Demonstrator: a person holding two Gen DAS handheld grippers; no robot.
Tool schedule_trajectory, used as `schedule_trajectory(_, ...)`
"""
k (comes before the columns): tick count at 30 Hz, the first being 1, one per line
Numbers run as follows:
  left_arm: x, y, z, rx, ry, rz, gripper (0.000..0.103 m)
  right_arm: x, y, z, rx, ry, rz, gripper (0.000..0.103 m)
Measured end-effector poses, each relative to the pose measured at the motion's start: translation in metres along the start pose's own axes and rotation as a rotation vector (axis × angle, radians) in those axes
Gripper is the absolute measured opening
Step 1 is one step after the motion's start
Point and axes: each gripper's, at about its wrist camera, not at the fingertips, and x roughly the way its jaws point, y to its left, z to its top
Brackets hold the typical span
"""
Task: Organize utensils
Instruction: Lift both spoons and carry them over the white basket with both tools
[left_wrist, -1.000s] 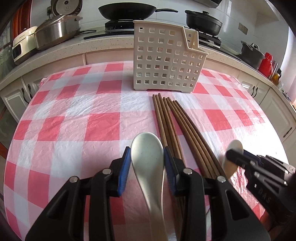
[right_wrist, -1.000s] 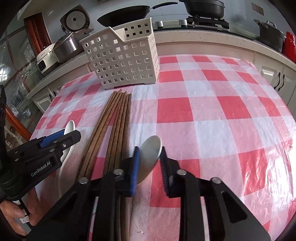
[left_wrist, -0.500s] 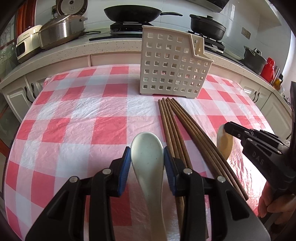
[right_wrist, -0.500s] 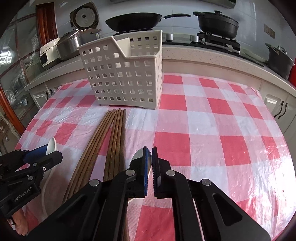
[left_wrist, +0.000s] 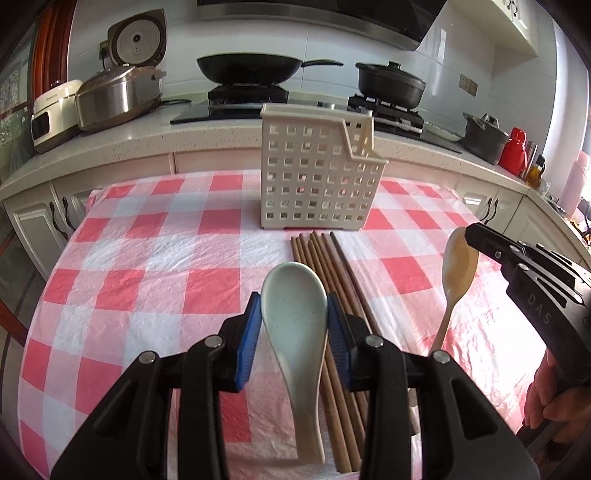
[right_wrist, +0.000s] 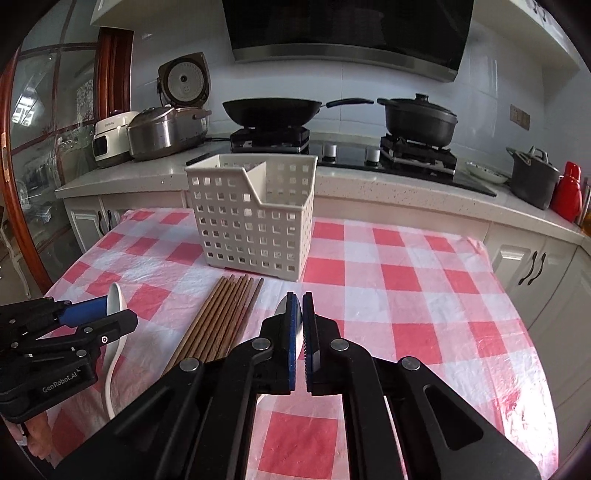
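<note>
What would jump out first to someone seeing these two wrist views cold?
Each gripper holds a spoon above the red-checked tablecloth: the left gripper clamps a pale ceramic spoon flat between its blue pads, and the right gripper pinches a tan spoon edge-on. Between them a bundle of brown chopsticks lies on the cloth, its tips pointing at the empty white perforated caddy at the far side.

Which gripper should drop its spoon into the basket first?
Probably right. The right gripper grips its spoon edge-on, and the basket's lower open corner faces it. The left gripper holds the white spoon facing the taller wall.
</note>
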Motion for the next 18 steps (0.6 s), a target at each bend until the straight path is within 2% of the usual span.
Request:
schedule_trajectory(5, -0.024, -0.006, 0.004, 0.016, -0.07, -0.011, 0.034, -0.024, 0.001, 0.006, -0.015, -0.069, -0.025, 0.005)
schedule_trajectory(18, -0.053, -0.018, 0.015, 0.072, -0.124, -0.004, 0.033, -0.05, 0.008, 0.015, -0.062, -0.155, -0.042, 0.005)
